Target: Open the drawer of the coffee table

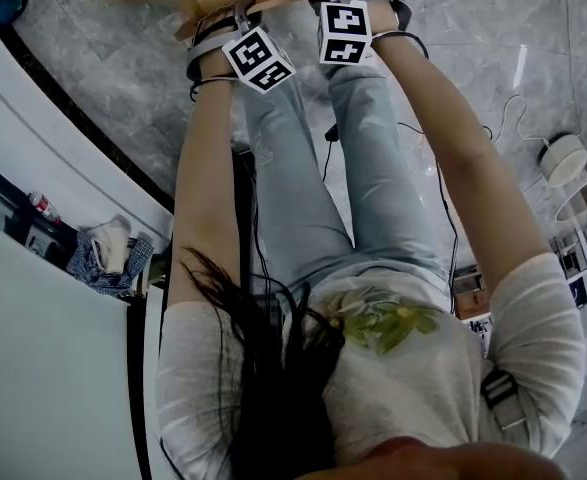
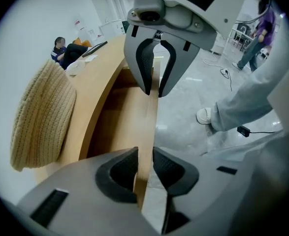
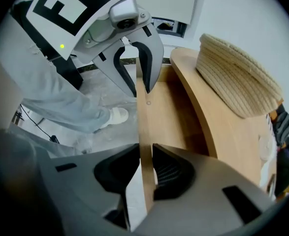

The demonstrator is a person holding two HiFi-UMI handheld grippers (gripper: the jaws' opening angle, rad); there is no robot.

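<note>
Currently the drawer front point(image 2: 151, 122), standing just proud of the coffee table point(image 2: 92, 102), is clamped by left gripper point(image 2: 144, 168) and right gripper point(image 3: 145, 173) (side by side); uneven pulling could skew and jam it.

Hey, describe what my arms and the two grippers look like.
Left gripper and right gripper: grey plastic bodies, black ribbed pads, each with a black-and-white marker cube. Thin black cables trail along the forearms. White sleeves end near the elbows.

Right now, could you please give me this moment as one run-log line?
left gripper: shut on drawer front | right gripper: same | drawer: partly out | hat: on tabletop
</note>
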